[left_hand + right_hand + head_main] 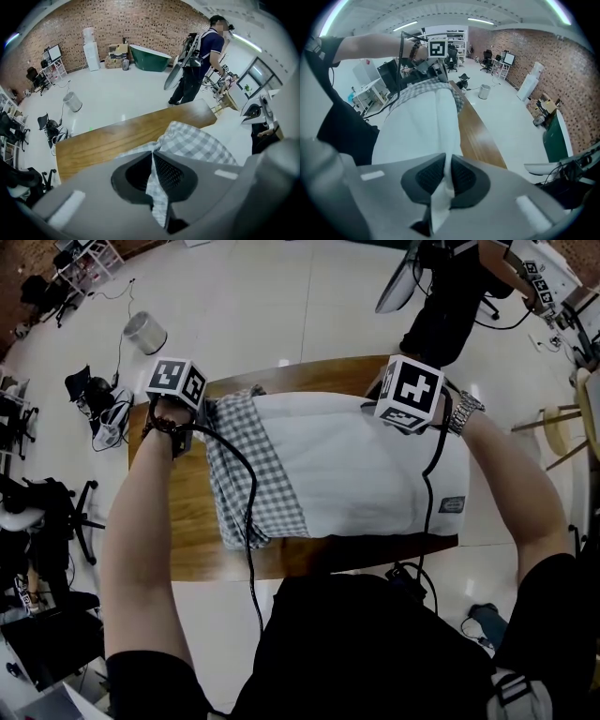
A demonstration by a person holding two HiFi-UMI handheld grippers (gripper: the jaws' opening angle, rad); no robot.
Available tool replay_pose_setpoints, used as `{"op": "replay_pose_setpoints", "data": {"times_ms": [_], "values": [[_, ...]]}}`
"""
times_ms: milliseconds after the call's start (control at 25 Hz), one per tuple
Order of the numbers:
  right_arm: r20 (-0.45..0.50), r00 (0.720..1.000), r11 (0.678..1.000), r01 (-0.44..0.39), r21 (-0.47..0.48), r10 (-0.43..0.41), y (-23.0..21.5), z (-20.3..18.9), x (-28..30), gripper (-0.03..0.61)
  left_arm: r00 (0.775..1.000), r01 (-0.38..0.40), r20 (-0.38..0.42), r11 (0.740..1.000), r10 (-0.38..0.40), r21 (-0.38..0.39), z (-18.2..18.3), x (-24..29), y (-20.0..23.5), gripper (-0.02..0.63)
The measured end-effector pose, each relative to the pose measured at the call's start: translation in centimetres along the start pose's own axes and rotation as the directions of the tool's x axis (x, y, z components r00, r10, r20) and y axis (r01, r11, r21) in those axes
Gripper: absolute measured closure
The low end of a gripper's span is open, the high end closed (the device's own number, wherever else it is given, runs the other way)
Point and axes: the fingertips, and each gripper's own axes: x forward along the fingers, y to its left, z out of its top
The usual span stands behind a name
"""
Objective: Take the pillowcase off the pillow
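Holds the left tool clenched on a fold of the checked pillowcase — cloth pinched flat between the two dark pads and trailing out below them. Grips a pinch of the white pillow with the right tool, jaws pressed together on the fabric, nothing else between them. Points both tools steeply down, one at each end of the pillow, along its far edge from the head view.

Has the pillowcase gathered just ahead of and beside the left tool, bunched in folds and wrapped round only that end of the pillow. Leaves bare the whole stretch of pillow from there across to the right tool. Rests pillow and case alike on the wooden surface, visible beyond the left tool's tips and along the right tool's right side.

Lets a black cable hang from the left tool across the checked cloth toward the body. Shows a small dark label on the pillow corner below the right tool, on the body's side.

Looks past the left tool and over the far edge of the surface to a standing person — and, off to that tool's left, a grey bin.
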Motion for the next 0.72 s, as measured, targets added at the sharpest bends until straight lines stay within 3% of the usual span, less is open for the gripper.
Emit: {"op": "replay_pose_setpoints", "data": {"times_ms": [160, 440, 720], "values": [[-0.004, 0.999, 0.999, 0.049, -0.015, -0.049, -0.4, -0.4, 1.3, 0.541, 0.999, 0.001, 0.055, 0.999, -0.004, 0.047, 0.3, 0.2, -1.3, 0.600], [0.098, 0.982, 0.986, 0.163, -0.038, -0.159, 0.4, 0.3, 2.5, 0.372, 0.980, 0.006, 0.197, 0.996, -0.023, 0.085, -0.8, -0.9, -3.4, 0.506], [0.128, 0.974, 0.979, 0.194, -0.062, -0.185, 3.7, -0.6, 2.4, 0.360, 0.972, -0.016, 0.234, 0.999, 0.003, 0.052, -4.6, -0.8, -4.7, 0.503]]}}
